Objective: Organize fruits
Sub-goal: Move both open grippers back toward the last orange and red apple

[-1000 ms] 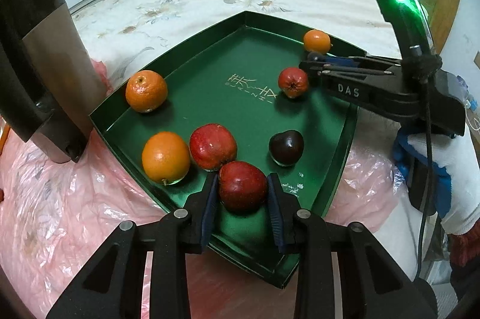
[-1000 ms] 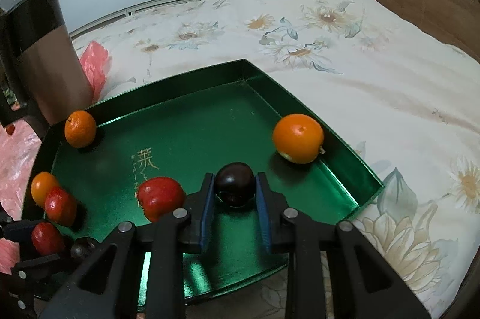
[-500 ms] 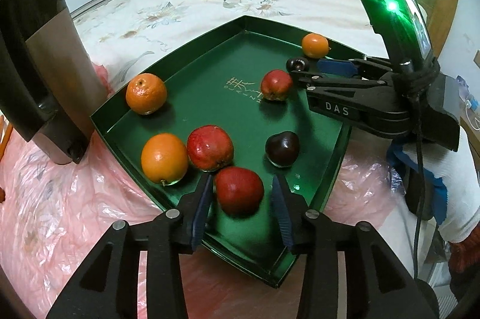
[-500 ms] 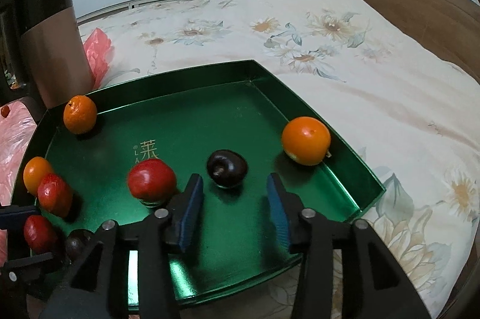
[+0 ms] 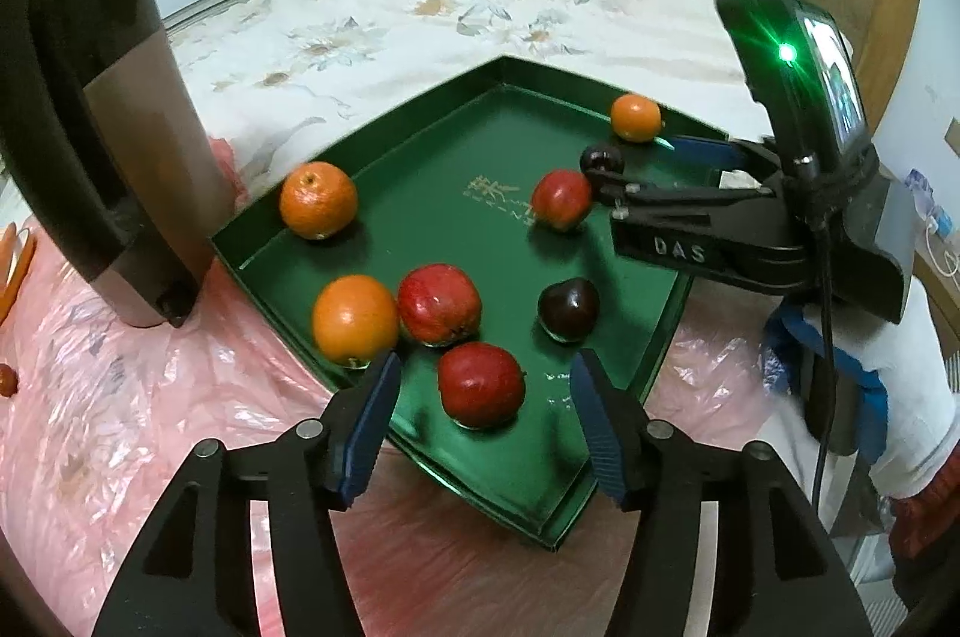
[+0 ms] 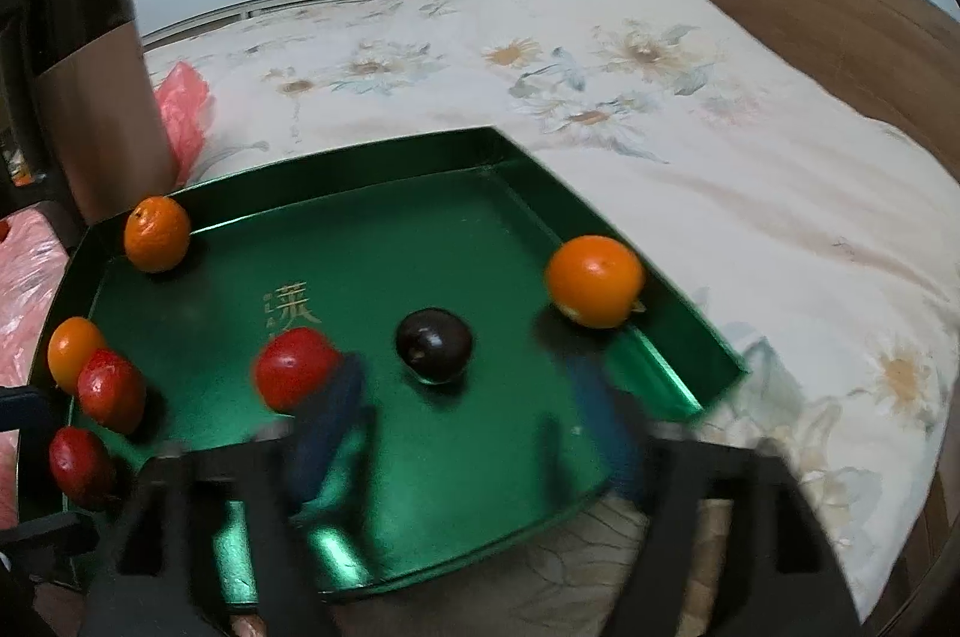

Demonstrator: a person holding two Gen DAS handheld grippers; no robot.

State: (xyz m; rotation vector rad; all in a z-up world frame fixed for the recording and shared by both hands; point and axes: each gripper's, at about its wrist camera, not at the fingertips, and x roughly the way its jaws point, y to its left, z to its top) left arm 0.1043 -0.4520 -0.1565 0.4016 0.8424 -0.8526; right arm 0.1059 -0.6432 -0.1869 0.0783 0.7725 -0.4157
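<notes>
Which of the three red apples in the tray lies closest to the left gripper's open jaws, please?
The red apple at the tray's near edge, directly between the left gripper's jaws; the other two sit farther in.

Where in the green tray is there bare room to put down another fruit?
The far corner of the green tray, between the two oranges, is bare. The near-left edge is crowded with an orange and two red fruits.

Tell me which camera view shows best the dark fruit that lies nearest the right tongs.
The right wrist view: the dark fruit sits central, whole and fairly sharp. In the left wrist view it is small and far, partly hidden by the right tongs.
</notes>
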